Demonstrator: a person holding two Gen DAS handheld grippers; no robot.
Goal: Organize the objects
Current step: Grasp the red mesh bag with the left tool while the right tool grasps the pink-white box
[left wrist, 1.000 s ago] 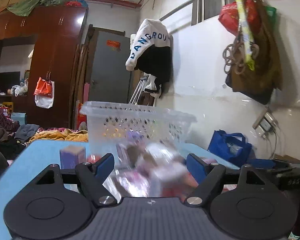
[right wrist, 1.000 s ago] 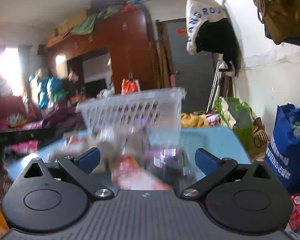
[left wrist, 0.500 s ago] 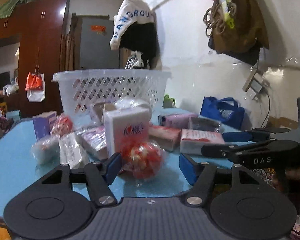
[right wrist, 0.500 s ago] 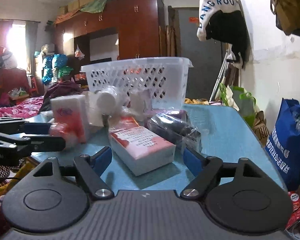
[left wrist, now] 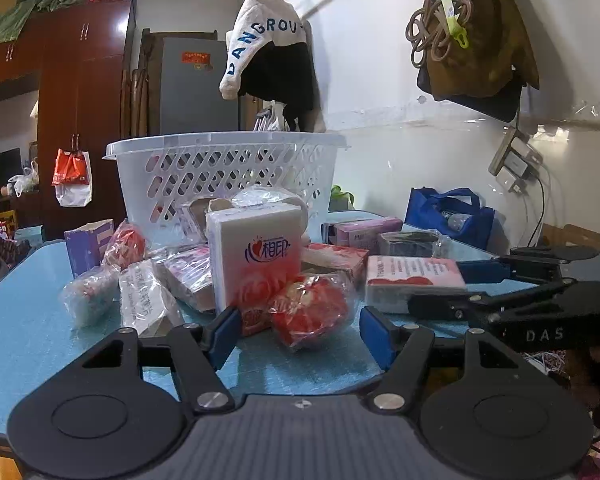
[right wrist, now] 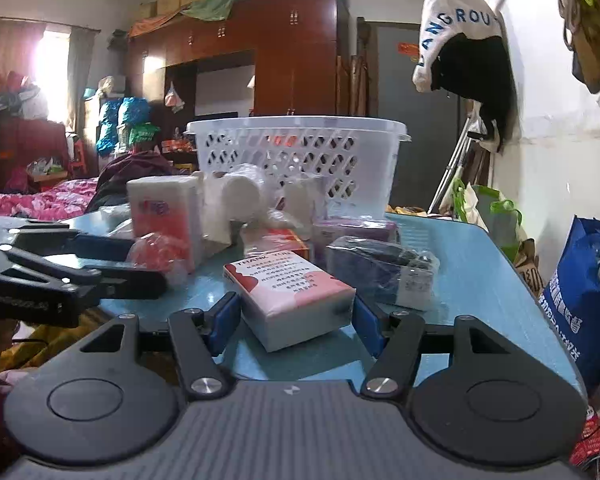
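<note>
A blue tabletop (left wrist: 24,320) carries a heap of small wrapped goods, with a white perforated plastic laundry basket (left wrist: 224,176) standing behind the heap toward the far edge. The left gripper (left wrist: 296,330) sits low at the near edge, its jaws partly open around a round red sweet in crinkled clear wrap (left wrist: 310,310); the blue pads stand either side of it and do not yet press, so nothing is held. Just behind the sweet stands an upright white and pink tissue pack (left wrist: 256,256), close enough to be caught by the left pad. The right gripper (right wrist: 296,314), also near the front edge and further toward the right side, has just been closing its jaws around a flat pink and white packet printed "THANK YOU" (right wrist: 290,288). The packet lies skewed between the pads, which sit very close to its near corners; firm contact cannot be told from this view. Beside it, toward the right edge, lies a dark item in clear film (right wrist: 380,272). The step in hand looks like taking one item in each gripper for the basket. To do it well, square the right jaws to the packet's long sides before squeezing so it does not twist out, and keep the left pads low and forward of the tissue pack, closing gently on the soft wrapper.
</note>
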